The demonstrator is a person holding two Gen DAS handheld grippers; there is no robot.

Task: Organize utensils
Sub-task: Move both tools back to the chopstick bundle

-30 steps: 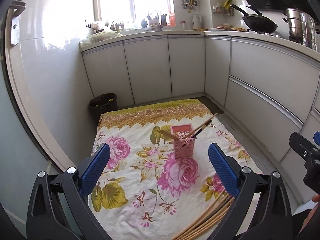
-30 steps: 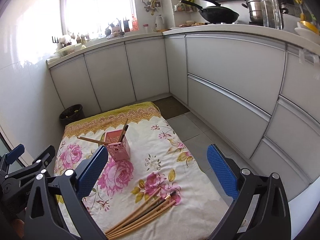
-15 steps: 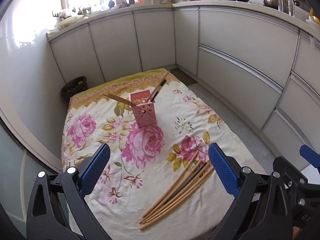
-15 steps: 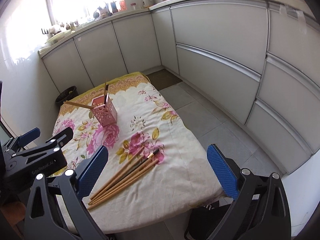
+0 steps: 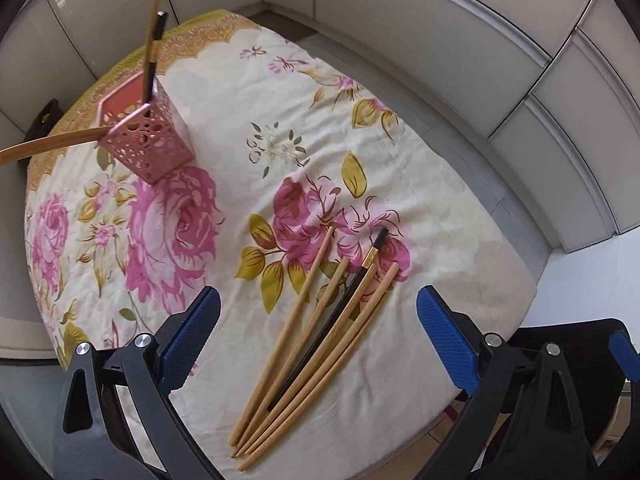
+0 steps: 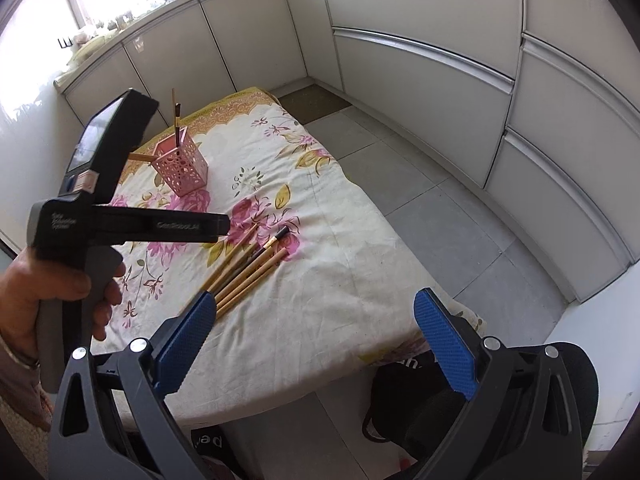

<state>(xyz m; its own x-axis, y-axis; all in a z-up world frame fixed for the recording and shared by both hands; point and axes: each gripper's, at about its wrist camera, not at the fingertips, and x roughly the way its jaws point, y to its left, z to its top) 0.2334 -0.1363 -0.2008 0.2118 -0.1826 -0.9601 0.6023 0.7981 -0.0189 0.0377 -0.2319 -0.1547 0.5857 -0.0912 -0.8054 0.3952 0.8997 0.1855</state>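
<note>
Left gripper hangs over the loose chopsticks on the flowered cloth, its blue pads spread wide and holding nothing. Right gripper is likewise wide open and empty, above the cloth's near edge. The pink holder, well apart from the bundle, contains three chopsticks.

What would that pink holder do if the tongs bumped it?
The holder would probably tip or slide: it looks light and perforated, and stands on soft, wrinkled cloth. The chopsticks leaning out of it likely make it top-heavy. It seems stiff, not floppy.
</note>
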